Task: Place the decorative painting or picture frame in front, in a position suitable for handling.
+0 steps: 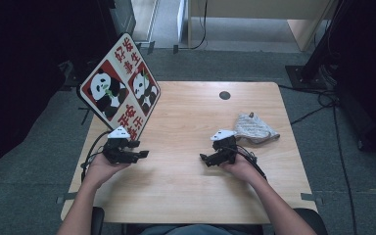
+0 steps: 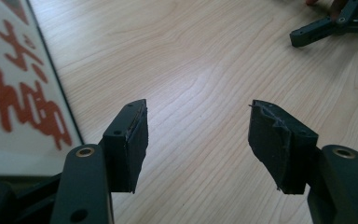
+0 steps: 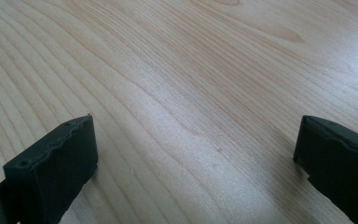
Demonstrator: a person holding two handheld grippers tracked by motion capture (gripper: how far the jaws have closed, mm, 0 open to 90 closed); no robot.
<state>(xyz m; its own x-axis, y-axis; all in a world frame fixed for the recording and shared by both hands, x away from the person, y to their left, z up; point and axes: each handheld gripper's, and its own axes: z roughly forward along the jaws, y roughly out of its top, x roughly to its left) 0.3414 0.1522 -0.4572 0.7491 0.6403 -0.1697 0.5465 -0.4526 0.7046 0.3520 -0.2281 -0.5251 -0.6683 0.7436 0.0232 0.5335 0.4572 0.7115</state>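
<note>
**Both tongs open and empty over the table, panda sign by the left one**

Left tongs (image 1: 138, 155) held in the person's left hand (image 1: 99, 169) near the table's (image 1: 186, 196) left edge, jaws pointing toward the table middle. In the left gripper view the left tongs (image 2: 198, 144) stand apart with bare wood between them, nothing gripped, pads touching nothing. Left edge of that view shows the sign's white face with red characters, just beside the left jaw but not touching it.

Panda sign (image 1: 120, 88): square board stood on one corner like a diamond, tilted, at the table's far-left corner, part of it overhanging the edge. Two panda pictures on red fields, red characters on white. Its lower corner sits just behind the left tongs; cannot tell if it touches the grey plate on top of them.

Right tongs (image 1: 205, 158) in the right hand (image 1: 242, 169), right of table middle, low over the wood, jaws pointing left toward the other tongs. Right gripper view: right tongs (image 3: 196, 158) wide apart, only wood grain between, nothing held.

Crumpled grey-white bag (image 1: 254, 128) lies on the table just behind and right of the right hand, apart from the tongs. Small dark round cable hole (image 1: 224, 95) near the far edge. Cables trail from both tongs toward the person.
</note>
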